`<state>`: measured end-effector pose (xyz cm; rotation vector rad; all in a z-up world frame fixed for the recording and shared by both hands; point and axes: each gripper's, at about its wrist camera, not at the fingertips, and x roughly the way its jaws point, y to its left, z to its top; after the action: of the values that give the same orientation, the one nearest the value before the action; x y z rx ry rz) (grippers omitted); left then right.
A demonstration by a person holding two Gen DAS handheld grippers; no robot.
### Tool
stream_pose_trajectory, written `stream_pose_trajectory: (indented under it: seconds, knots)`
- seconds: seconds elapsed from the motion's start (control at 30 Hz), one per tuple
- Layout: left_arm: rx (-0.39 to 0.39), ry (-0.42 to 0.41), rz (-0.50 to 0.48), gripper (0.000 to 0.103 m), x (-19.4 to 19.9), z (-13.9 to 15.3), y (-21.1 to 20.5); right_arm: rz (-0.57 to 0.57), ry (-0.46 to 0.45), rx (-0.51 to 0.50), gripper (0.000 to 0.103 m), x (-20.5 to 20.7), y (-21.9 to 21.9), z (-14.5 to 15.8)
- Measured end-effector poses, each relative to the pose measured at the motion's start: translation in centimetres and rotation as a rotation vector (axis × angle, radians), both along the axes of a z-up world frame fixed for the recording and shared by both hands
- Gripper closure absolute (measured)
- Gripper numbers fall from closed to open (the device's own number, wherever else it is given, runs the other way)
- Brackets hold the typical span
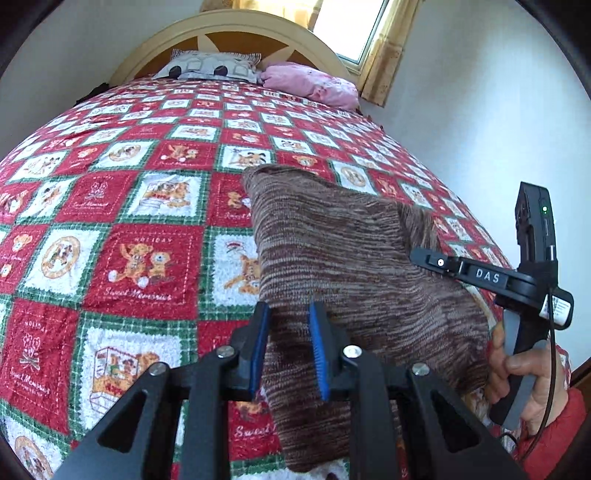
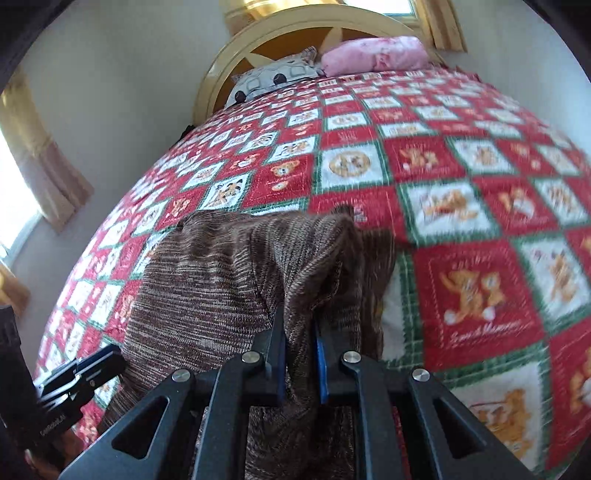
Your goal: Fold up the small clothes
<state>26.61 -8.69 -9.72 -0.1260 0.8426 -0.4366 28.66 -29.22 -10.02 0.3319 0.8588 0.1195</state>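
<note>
Brown knit garment (image 2: 229,280) pinched in closed right gripper (image 2: 300,354); left gripper (image 1: 290,347) slightly parted, cloth between, unpressed, over teddy-bear quilt (image 1: 129,229).

white walls, a curtained bright window (image 1: 354,26), a cream arched headboard (image 1: 236,33).

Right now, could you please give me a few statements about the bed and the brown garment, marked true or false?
1. The right claw is shut on the brown knitted garment. True.
2. The brown knitted garment lies on a plain blue sheet. False: it is over a red, white and green checked bedspread with bear pictures.
3. A pink pillow lies near the headboard. True.
4. The pink pillow is the only pillow there. False: a grey patterned pillow lies beside it.
5. The left claw is far from the garment. False: its blue pads sit on either side of the fabric.
</note>
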Motion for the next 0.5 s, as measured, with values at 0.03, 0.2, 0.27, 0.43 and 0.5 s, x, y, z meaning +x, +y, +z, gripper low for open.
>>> stream_pose_trajectory:
  seconds: [0.03, 0.2, 0.27, 0.43, 0.5]
  knots:
    - [0.001, 0.004, 0.006, 0.07, -0.2, 0.0, 0.2, -0.004, -0.004, 0.033, 0.089, -0.2, -0.3, 0.0]
    - [-0.011, 0.006, 0.017, 0.069, -1.0, 0.0, 1.7, 0.001, 0.0, 0.282, 0.052, -3.1, -2.2, 0.8]
    - [-0.013, 0.01, 0.021, 0.069, -1.6, -0.3, 2.3, 0.007, -0.065, 0.306, 0.038, -6.2, -1.8, 2.1]
    - [-0.036, 0.048, 0.039, 0.069, -2.5, -1.3, 3.0, 0.092, -0.104, 0.208, 0.036, -11.3, 1.8, 3.1]
    - [-0.042, 0.058, 0.04, 0.069, -2.9, -1.3, 3.1, 0.132, -0.094, 0.125, 0.036, -11.9, 3.6, 2.6]
